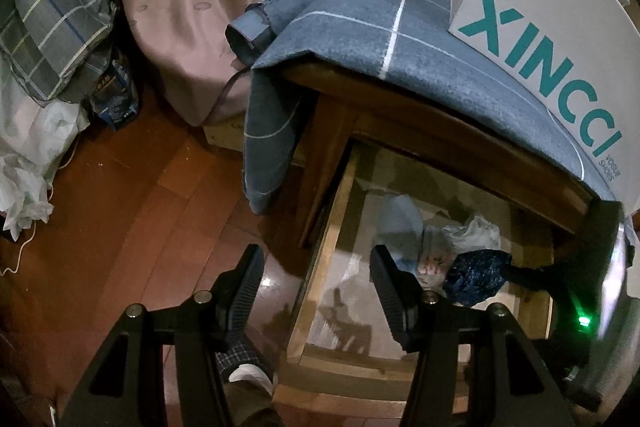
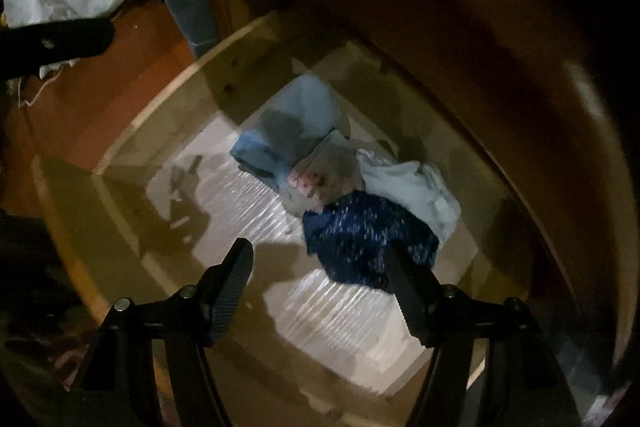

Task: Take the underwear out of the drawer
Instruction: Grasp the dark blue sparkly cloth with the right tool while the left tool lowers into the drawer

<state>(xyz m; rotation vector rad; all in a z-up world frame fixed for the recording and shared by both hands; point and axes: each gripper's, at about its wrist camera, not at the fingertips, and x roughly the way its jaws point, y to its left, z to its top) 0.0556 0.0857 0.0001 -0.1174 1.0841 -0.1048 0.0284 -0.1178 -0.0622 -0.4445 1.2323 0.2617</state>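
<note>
The wooden drawer [image 2: 160, 135] stands pulled out, with several garments at its far right. A dark blue speckled pair of underwear [image 2: 360, 239] lies nearest, beside a white garment [image 2: 412, 187], a pale piece with a pink print [image 2: 320, 183] and a light blue folded one [image 2: 296, 123]. My right gripper [image 2: 320, 251] hangs inside the drawer, open, its right finger [image 2: 404, 279] overlapping the edge of the dark blue underwear [image 1: 476, 275]; nothing is gripped. My left gripper [image 1: 316, 267] is open and empty above the drawer's left wall [image 1: 332, 223].
The bedside cabinet carries a blue checked cloth [image 1: 360, 27] and a white shoe box [image 1: 540, 47], overhanging the drawer's back. A bed with a pink sheet [image 1: 200, 7], a plaid pillow [image 1: 52, 7] and white bags [image 1: 28, 147] border the wooden floor [image 1: 140, 207]. A person's slippered foot [image 1: 244, 367] stands below.
</note>
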